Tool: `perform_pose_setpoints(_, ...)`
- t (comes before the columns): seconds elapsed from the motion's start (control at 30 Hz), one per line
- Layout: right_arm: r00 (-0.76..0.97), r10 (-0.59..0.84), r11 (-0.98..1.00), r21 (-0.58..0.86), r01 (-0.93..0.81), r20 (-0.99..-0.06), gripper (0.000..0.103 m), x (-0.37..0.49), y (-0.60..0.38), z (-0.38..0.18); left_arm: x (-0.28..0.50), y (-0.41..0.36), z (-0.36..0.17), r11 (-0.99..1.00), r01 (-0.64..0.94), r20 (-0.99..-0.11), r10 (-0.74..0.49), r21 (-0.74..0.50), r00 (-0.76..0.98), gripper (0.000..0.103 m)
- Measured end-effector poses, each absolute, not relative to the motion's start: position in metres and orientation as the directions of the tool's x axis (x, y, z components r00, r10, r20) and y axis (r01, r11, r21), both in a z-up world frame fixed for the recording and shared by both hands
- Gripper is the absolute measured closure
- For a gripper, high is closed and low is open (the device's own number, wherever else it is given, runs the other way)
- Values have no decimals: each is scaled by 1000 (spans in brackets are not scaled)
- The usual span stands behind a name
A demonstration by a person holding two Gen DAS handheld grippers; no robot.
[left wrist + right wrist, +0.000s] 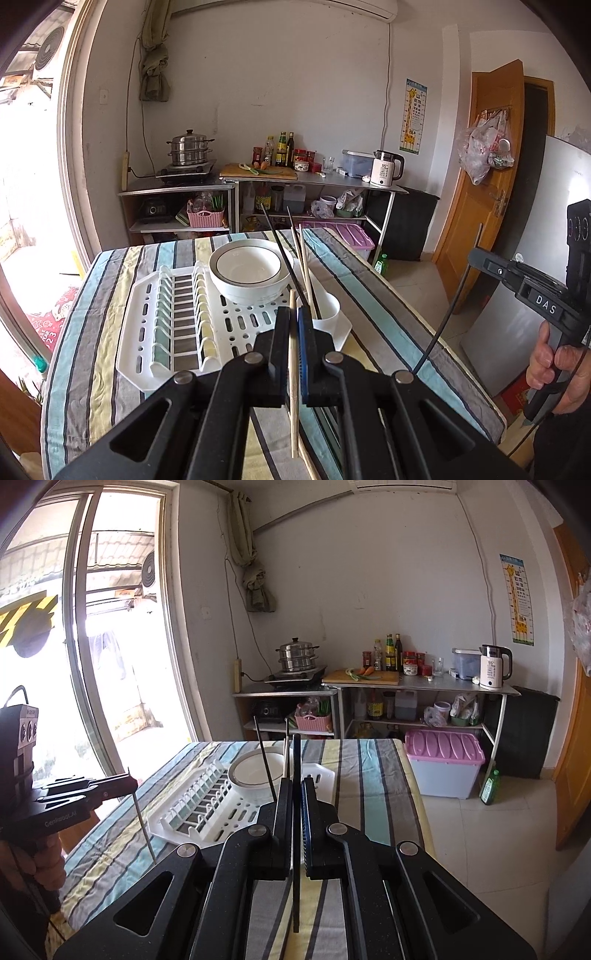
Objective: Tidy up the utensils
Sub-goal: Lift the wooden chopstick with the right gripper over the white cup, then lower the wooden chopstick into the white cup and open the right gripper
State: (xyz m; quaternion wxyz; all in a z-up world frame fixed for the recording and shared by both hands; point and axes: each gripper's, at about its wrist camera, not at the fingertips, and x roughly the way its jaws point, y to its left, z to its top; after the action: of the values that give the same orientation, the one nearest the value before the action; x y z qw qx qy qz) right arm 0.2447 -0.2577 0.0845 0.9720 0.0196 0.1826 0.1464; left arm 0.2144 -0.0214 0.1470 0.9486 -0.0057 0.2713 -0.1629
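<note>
My left gripper is shut on a wooden chopstick, held upright above the table just in front of the white utensil cup. The cup holds several wooden and black chopsticks and sits at the right end of the white dish rack. My right gripper is shut on a black chopstick, held upright off the table's right side; it also shows in the left wrist view. The left gripper shows at the left of the right wrist view.
Two stacked white bowls sit on the rack behind the cup. The striped tablecloth covers the table. Another wooden chopstick lies on the cloth near the front edge. A shelf unit, purple-lidded bin and green bottle stand beyond.
</note>
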Motion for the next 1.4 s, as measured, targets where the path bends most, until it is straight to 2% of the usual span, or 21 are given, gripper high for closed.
perform_pose_setpoints(0.3, 902, 303, 953, 109, -283, -308, 99, 287, -247, 111, 277, -39, 180, 938, 317, -478, -344, -138, 808, 98)
perform_pose_setpoints(0.6, 904, 312, 949, 129, -286, -291, 99, 330, -239, 121, 331, -51, 190, 936, 301, -454, -353, -185, 818, 98)
perform_pose_setpoints(0.97, 891, 326, 944, 159, -289, -316, 99, 374, -233, 105, 375, -65, 163, 931, 294, -483, -364, -216, 797, 98)
perform_pose_setpoints(1.3, 847, 332, 941, 208, -266, -416, 99, 407, -239, 59, 400, -74, 118, 939, 265, -574, -344, -219, 743, 98)
perform_pose_setpoints(1.4, 847, 328, 942, 216, -258, -418, 99, 410, -243, 56, 405, -76, 107, 942, 255, -601, -335, -218, 725, 98)
